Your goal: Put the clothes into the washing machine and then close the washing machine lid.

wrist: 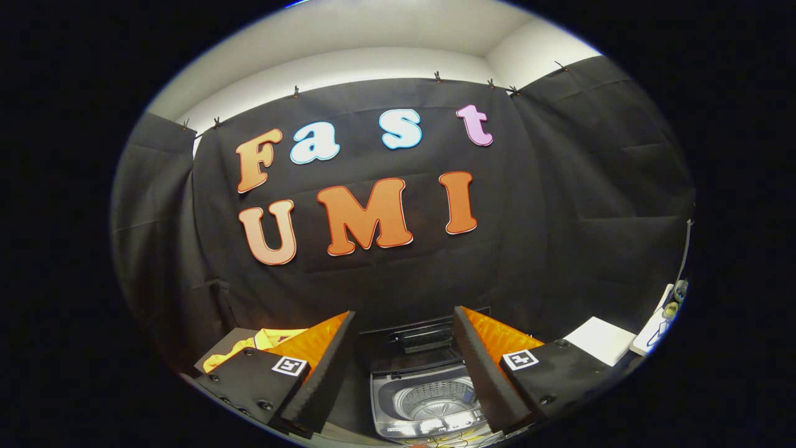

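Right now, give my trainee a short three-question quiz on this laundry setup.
1. True or false: the washing machine lid is closed.
2. The yellow garment lies: A) inside the drum, B) outside the machine, beyond one finger, C) between the fingers.
3. Are the fingers of the gripper apart or together, and what lies between them?

Key: 1. False, the drum shows. 2. B. 3. Apart, holding nothing; the machine shows between them.

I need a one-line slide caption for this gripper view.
Open gripper above the washer, lid up, drum empty; yellow clothes beyond the left finger.
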Motion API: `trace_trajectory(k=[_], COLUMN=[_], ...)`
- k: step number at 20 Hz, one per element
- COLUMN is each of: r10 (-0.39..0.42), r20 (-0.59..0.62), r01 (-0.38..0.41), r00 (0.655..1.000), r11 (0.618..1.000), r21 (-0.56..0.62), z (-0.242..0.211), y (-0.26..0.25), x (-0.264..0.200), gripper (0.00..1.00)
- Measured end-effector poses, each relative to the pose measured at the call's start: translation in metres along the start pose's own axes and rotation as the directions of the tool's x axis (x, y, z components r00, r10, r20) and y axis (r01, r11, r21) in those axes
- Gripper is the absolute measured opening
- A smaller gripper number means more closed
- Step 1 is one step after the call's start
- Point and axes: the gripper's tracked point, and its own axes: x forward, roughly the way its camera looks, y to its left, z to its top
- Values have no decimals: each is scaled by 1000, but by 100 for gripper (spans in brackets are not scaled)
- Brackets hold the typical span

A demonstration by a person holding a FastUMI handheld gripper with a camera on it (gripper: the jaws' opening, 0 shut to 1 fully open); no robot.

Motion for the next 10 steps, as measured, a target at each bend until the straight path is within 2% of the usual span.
trace_trajectory(k=[5, 10], r10=[29, 70], r20=[-13, -35], r01=[-29, -64], r00=[999, 997], r11=[999, 987], r21=[26, 144], z=[-7, -19], y=[-32, -51], x=[8, 8], gripper=[98, 98])
